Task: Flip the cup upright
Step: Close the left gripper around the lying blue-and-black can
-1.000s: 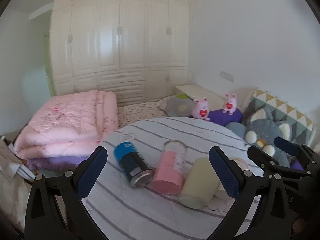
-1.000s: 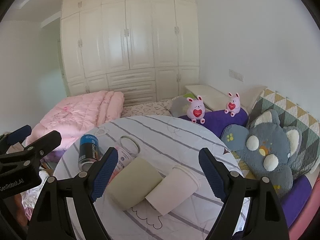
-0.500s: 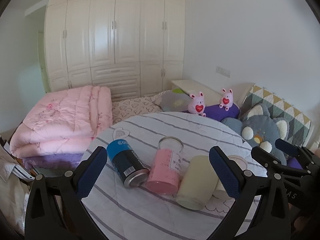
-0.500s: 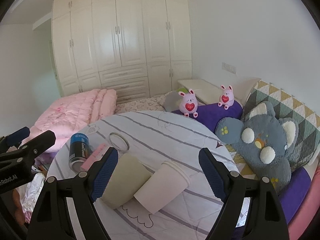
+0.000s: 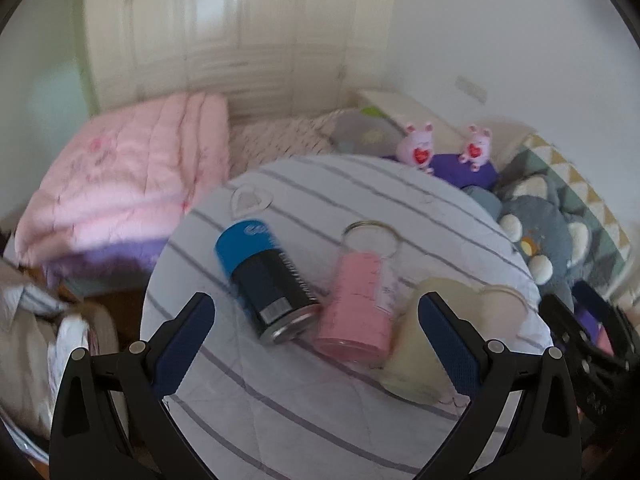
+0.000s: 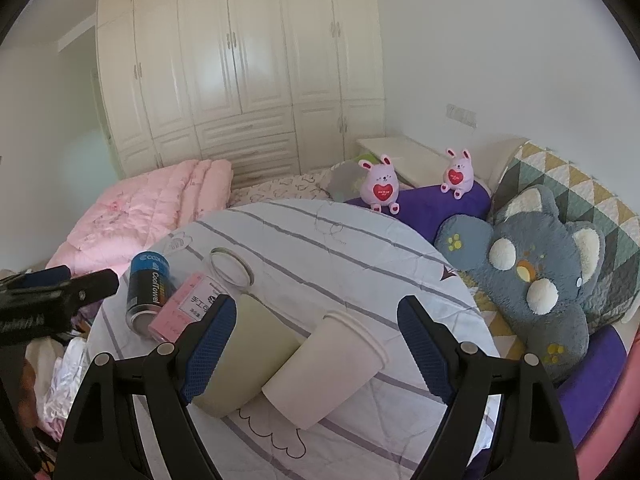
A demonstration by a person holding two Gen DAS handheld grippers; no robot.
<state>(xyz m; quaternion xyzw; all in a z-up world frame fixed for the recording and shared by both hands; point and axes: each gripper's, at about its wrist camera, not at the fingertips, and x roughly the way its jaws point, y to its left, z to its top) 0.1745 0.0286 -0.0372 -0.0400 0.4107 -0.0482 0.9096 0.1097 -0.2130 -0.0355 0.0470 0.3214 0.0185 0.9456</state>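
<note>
Lying sideways near the table edge [image 6: 472, 304], white cup [image 6: 328, 364] between wide-apart right tool [image 6: 316, 354] (left tool [image 5: 316, 344] likewise apart).

White paper cup [image 6: 324, 364] on its side on striped tabletop [image 6: 340, 248], rim pointing away to right, base toward camera, touching cream cup [image 6: 248, 360] lying alongside.

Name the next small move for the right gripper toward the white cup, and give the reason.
Probably ease the right gripper down and forward so its open jaws straddle the white cup. The cup lies on its side on the striped table, touching the cream cup, and nothing is gripped.
</note>
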